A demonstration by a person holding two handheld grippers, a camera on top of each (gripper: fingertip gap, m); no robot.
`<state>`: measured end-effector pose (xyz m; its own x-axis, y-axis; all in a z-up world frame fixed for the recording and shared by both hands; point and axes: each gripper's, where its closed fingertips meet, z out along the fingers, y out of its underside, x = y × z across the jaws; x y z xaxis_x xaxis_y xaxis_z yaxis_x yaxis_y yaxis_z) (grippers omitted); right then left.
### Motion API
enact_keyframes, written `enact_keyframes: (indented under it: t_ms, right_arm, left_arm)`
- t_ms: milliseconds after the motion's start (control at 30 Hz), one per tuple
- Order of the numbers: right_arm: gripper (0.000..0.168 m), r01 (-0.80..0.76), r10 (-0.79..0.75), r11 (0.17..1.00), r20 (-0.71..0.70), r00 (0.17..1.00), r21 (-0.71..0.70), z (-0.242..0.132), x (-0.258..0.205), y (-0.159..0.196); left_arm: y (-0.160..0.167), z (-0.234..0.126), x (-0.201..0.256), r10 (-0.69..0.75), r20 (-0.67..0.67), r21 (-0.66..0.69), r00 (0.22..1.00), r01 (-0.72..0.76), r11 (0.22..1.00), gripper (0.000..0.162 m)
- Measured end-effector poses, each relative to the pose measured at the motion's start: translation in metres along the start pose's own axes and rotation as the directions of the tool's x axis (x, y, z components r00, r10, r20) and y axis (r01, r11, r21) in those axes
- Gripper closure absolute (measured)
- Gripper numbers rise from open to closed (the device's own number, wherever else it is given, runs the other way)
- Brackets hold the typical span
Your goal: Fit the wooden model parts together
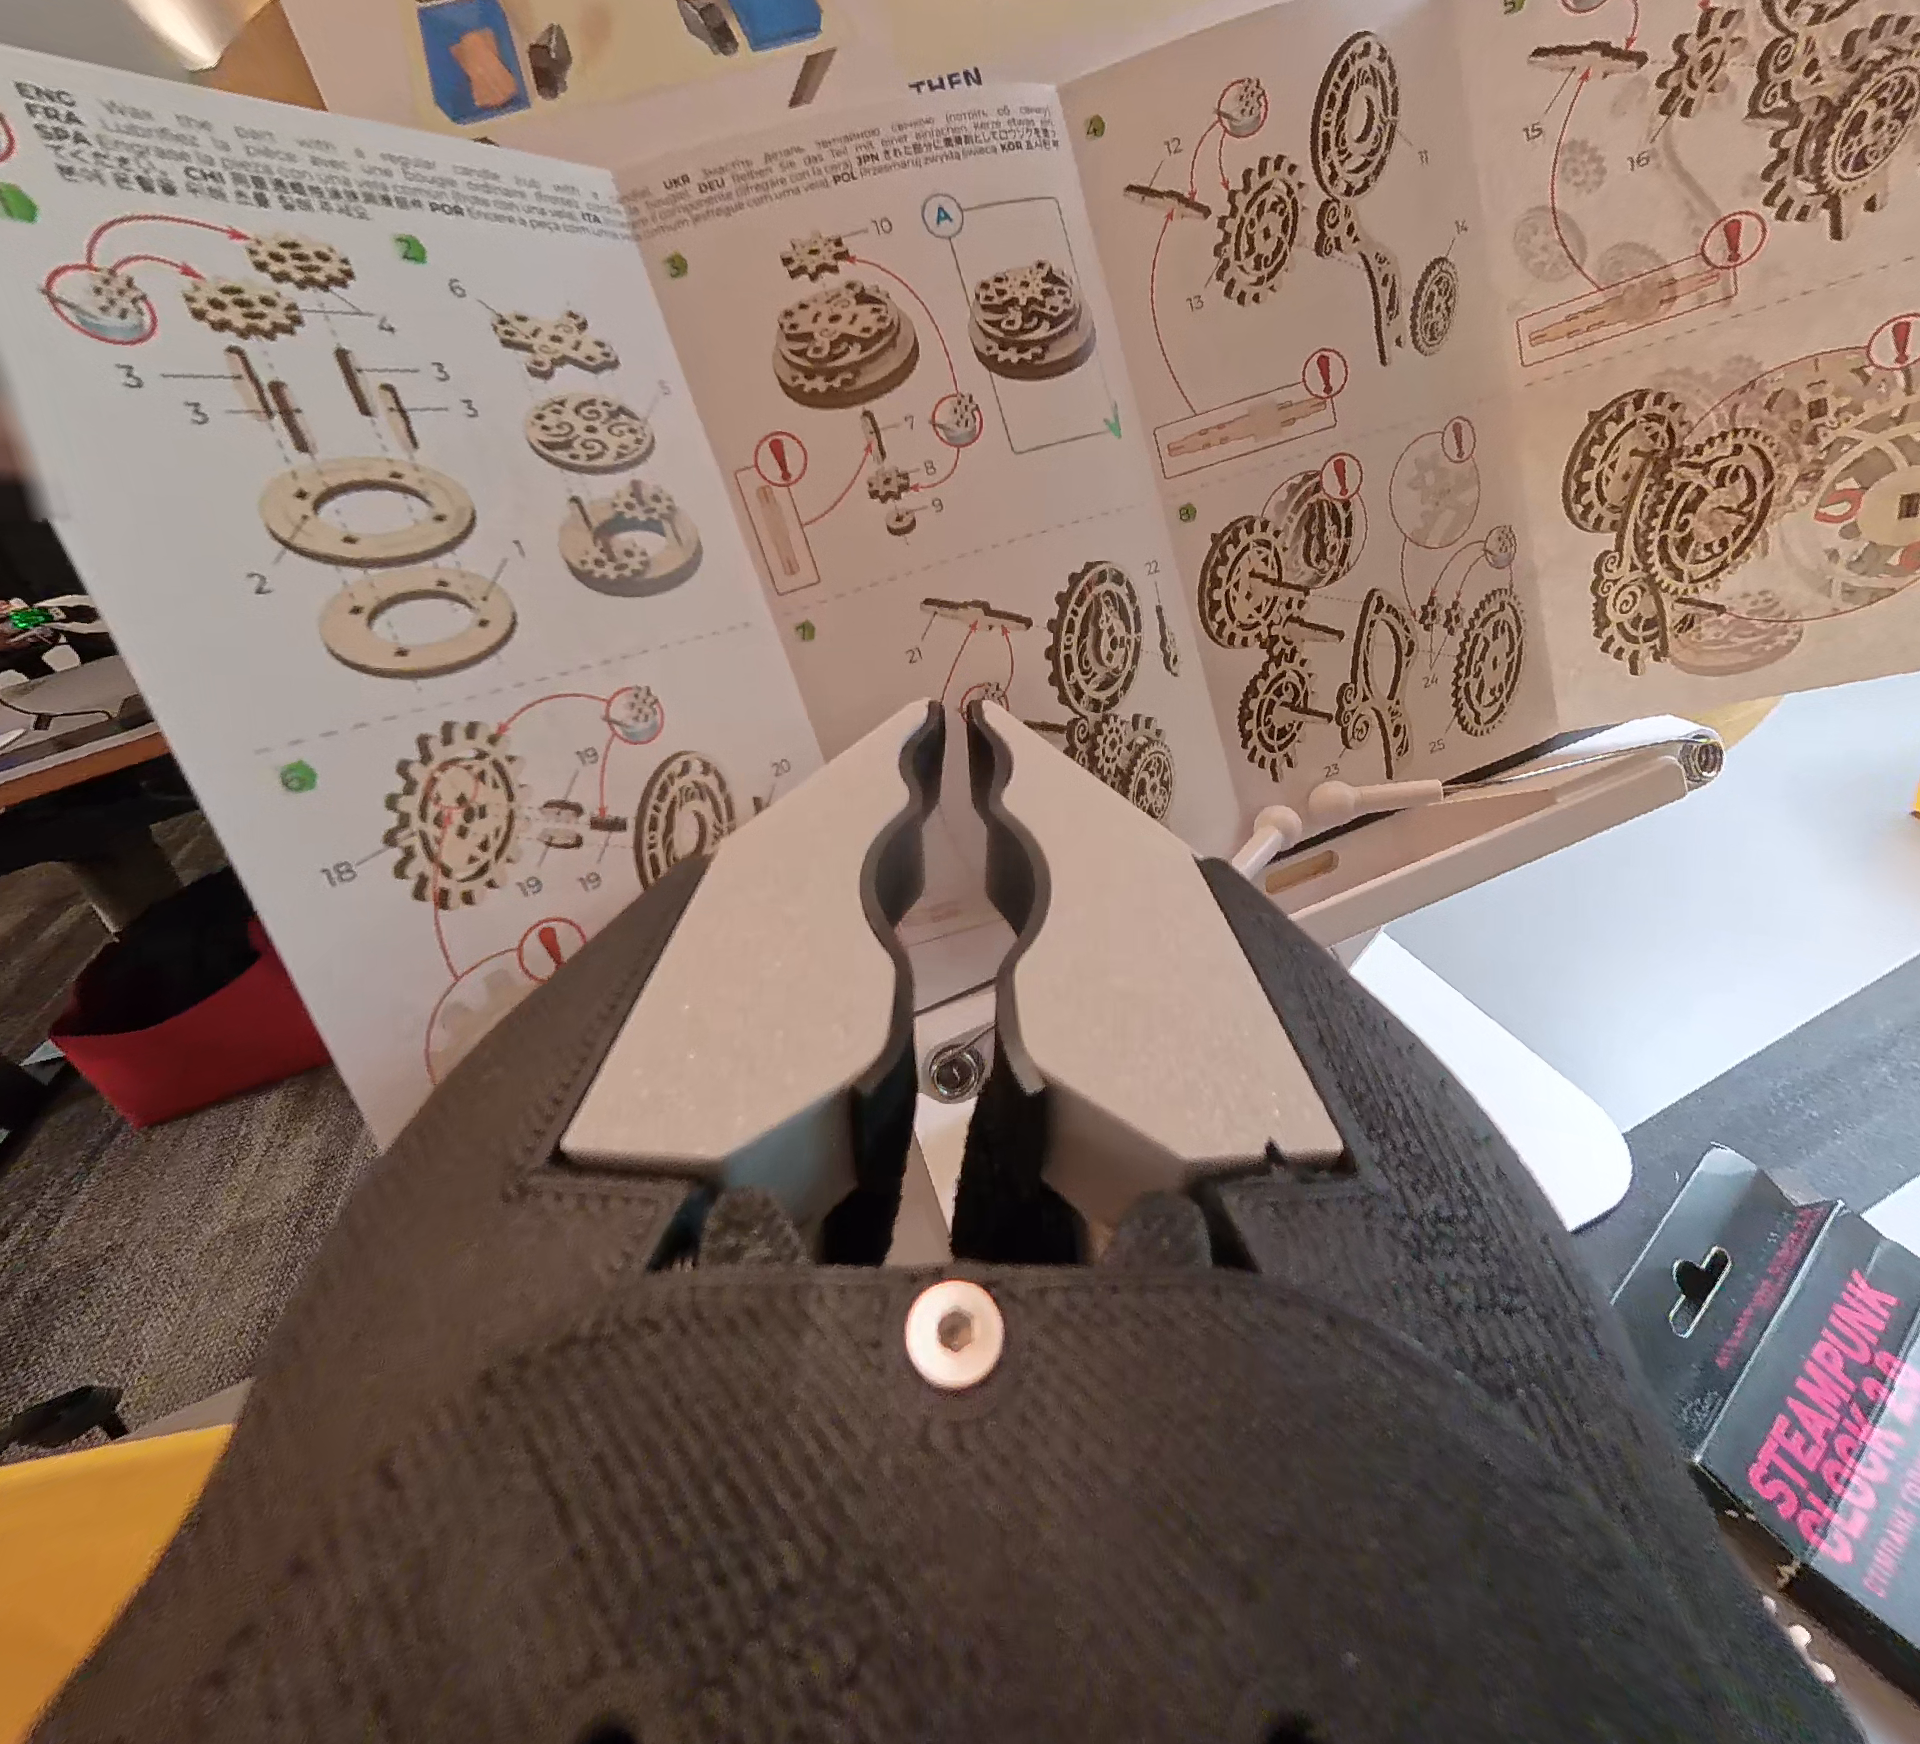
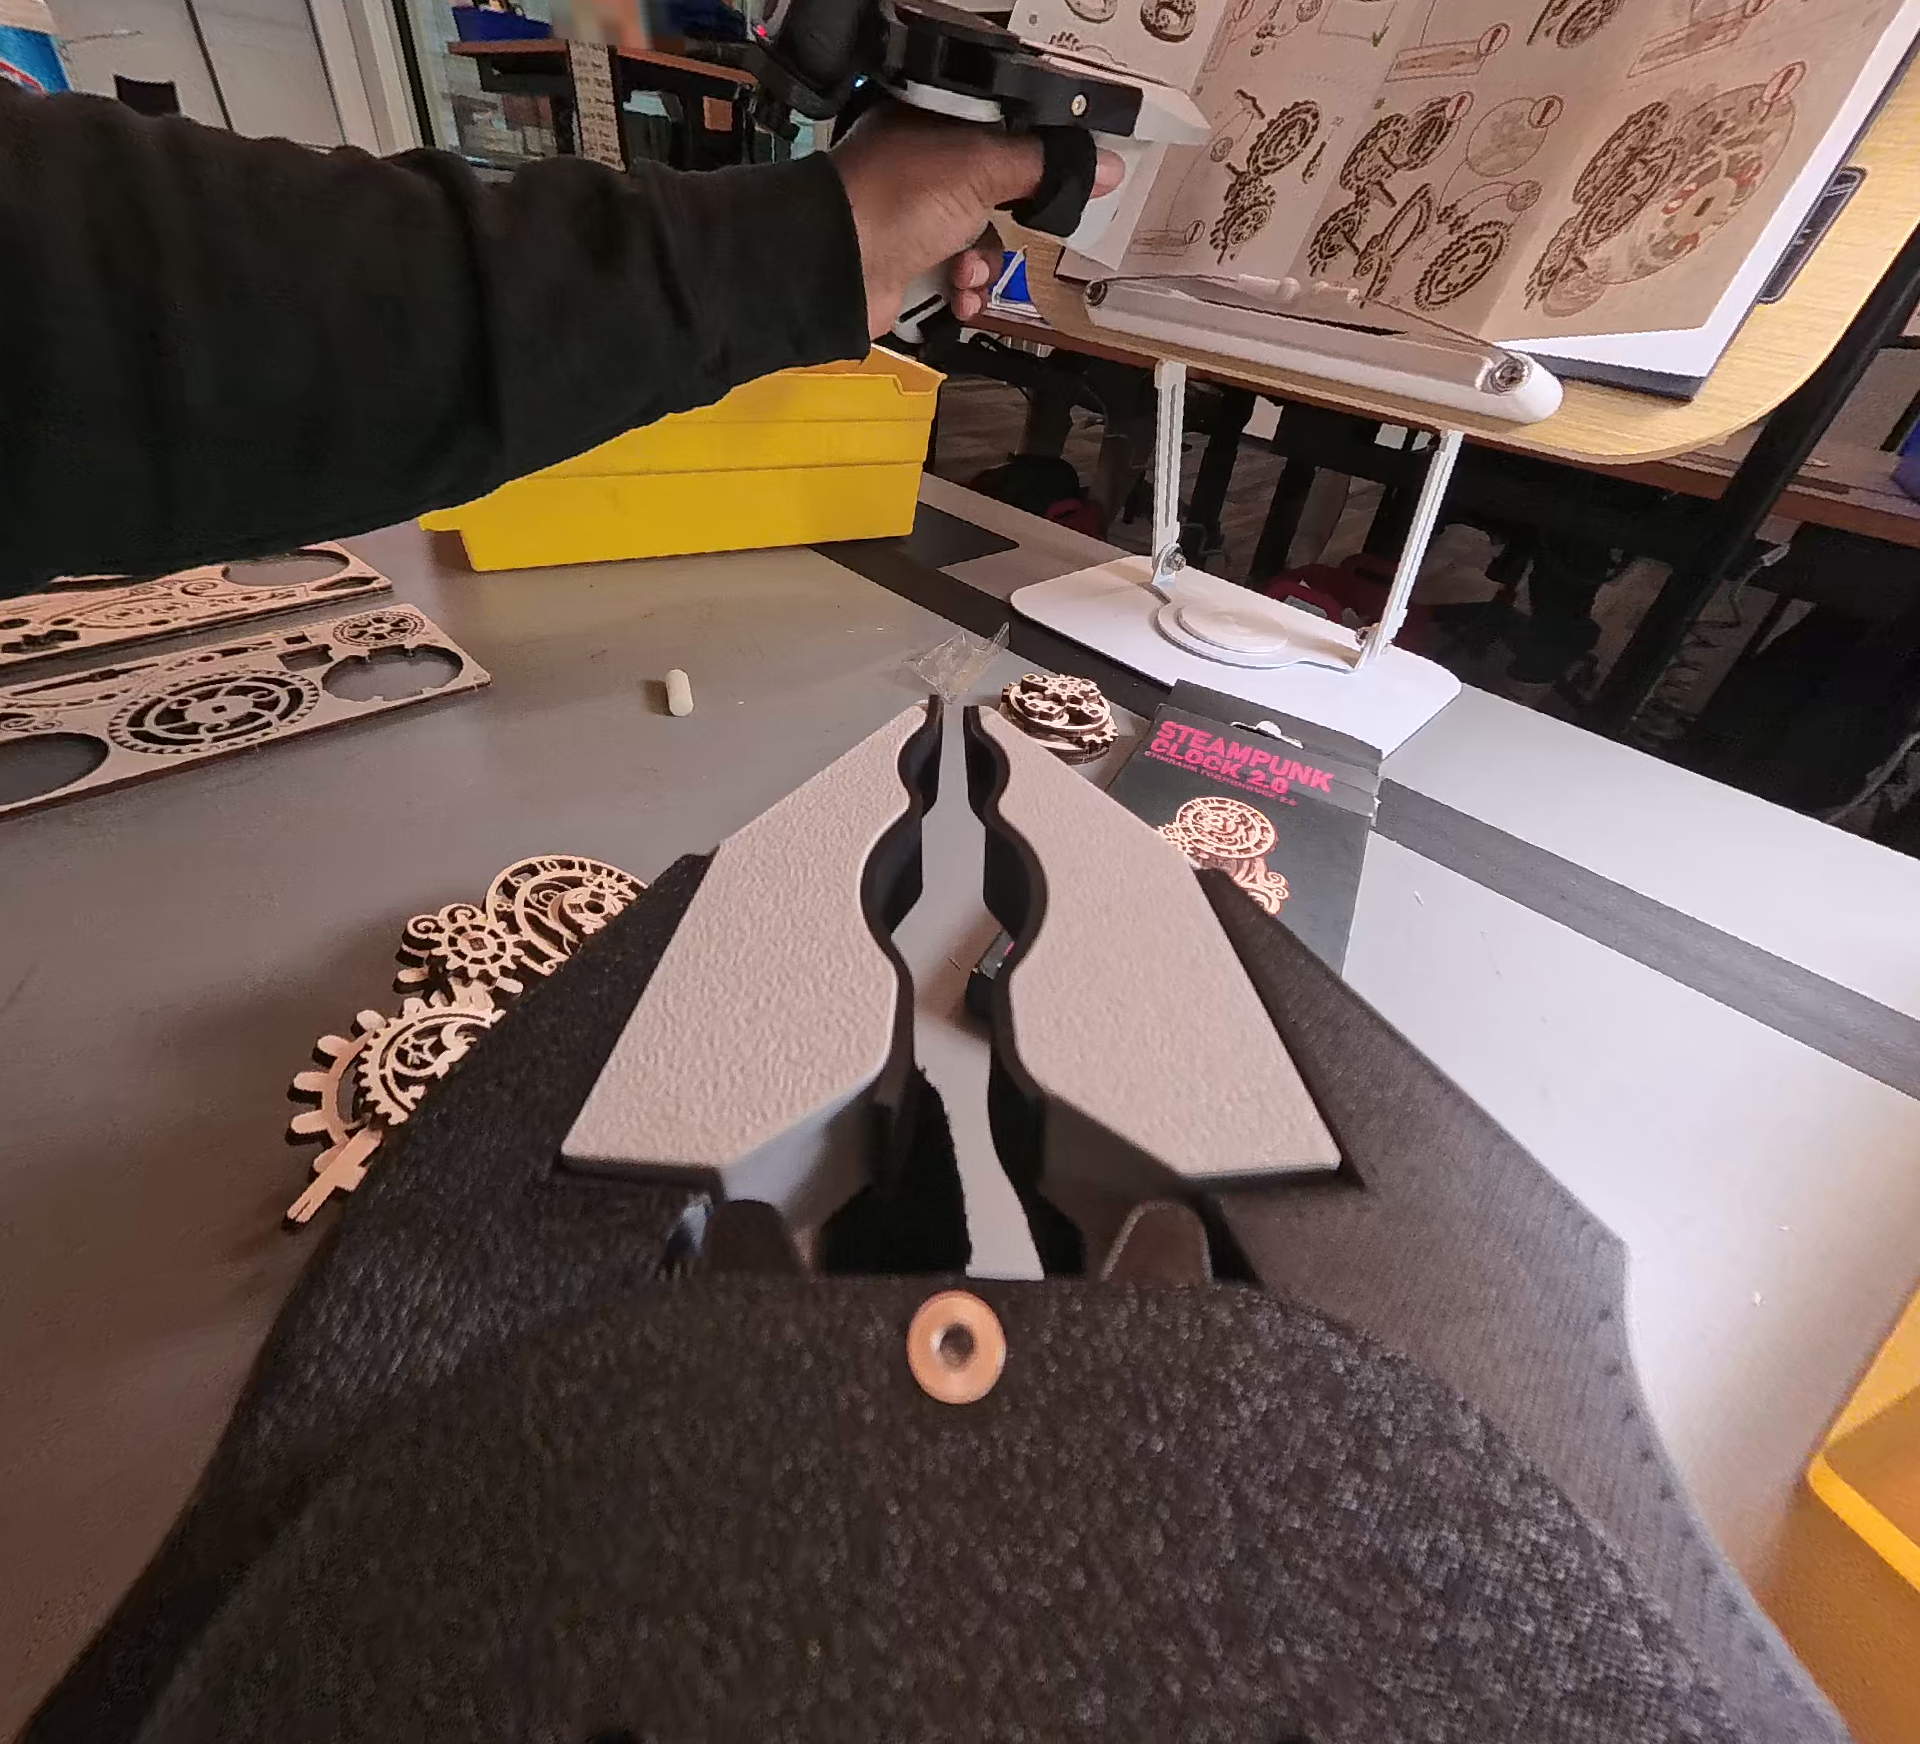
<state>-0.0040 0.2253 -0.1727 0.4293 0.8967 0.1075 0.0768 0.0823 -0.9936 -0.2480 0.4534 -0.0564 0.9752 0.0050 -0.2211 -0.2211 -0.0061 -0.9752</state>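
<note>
Jaws nearly closed and empty on both sides, I am holding the left gripper (image 2: 1179, 120) up at the instruction sheet (image 1: 935, 406) while the right gripper (image 2: 954, 726) is hovering over the table (image 2: 675, 821), so I am matching the diagram before choosing among the wooden gears (image 2: 457, 977) near the table's left edge.

- Left gripper (image 1: 954, 720): pale, finely grained matt finger plates; coarse, ridged black plastic body.
- Right gripper (image 2: 954, 720): same matt pebbled plates, rough black shell, one shiny metal screw.
- Instruction sheet (image 1: 935, 364): thin matt paper, creased at the folds.
- Gear assembly (image 2: 457, 988), near left: pale laser-cut wood with dark burnt edges.
- Cut-out sheets (image 2: 208, 707), far left: flat thin plywood.
- Table (image 2: 623, 811): smooth grey, faintly sheened.
- Bin (image 2: 717, 468): glossy yellow plastic.
- Stand (image 2: 1236, 624): smooth white finish.
- Box (image 2: 1257, 821): matt black card.
- Sleeve (image 2: 416, 344): soft black cloth.
</note>
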Motion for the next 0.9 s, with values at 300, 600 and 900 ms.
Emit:
enact_keyframes:
  t_ms: [300,600,900]
  right_arm:
    - [0.165,0.005,-0.005,1.0,0.0,1.0,-0.003,0.0,0.0,0.001]
    - [0.166,0.006,-0.006,1.0,0.001,1.0,-0.005,0.0,0.0,0.001]
    - [0.166,0.007,-0.007,1.0,0.007,1.0,-0.007,0.0,-0.001,0.002]
  left_arm:
    - [-0.002,0.001,0.001,-0.018,-0.006,0.006,1.0,0.018,1.0,0.16]
    - [-0.005,0.002,0.013,-0.027,-0.029,0.01,0.999,0.027,1.0,0.162]
    - [0.006,-0.003,0.03,-0.007,-0.058,0.002,0.998,0.007,1.0,0.162]
